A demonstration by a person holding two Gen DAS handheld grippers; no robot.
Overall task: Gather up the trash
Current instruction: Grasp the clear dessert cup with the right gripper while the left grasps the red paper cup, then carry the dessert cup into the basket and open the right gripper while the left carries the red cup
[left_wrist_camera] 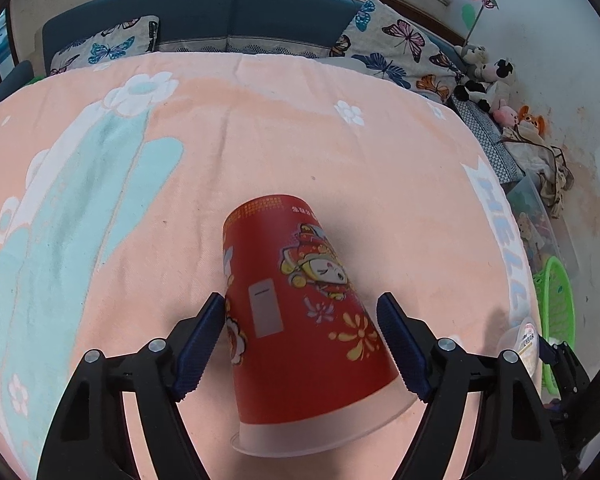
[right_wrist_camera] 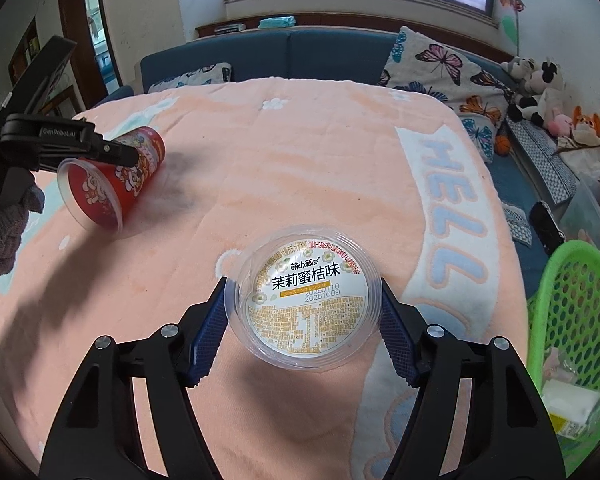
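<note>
A red paper cup [left_wrist_camera: 300, 312] lies on its side on the peach towel [left_wrist_camera: 300, 120], its mouth towards me. My left gripper [left_wrist_camera: 302, 298] straddles it with the blue pads close to both sides. A thin gap shows beside the right pad, and the cup rests on the cloth. In the right wrist view the same cup [right_wrist_camera: 112, 184] lies at the far left under a black finger [right_wrist_camera: 116, 154]. My right gripper [right_wrist_camera: 303, 282] is shut on a clear plastic jelly tub [right_wrist_camera: 306, 300] with a printed lid, both pads against its rim.
A green plastic basket [right_wrist_camera: 572, 320] stands off the table's right edge with some packaging inside. A blue sofa [right_wrist_camera: 292, 56] with butterfly cushions runs along the far side. Plush toys [right_wrist_camera: 540, 92] sit at the back right. A knitted sleeve [right_wrist_camera: 4, 232] shows at the left.
</note>
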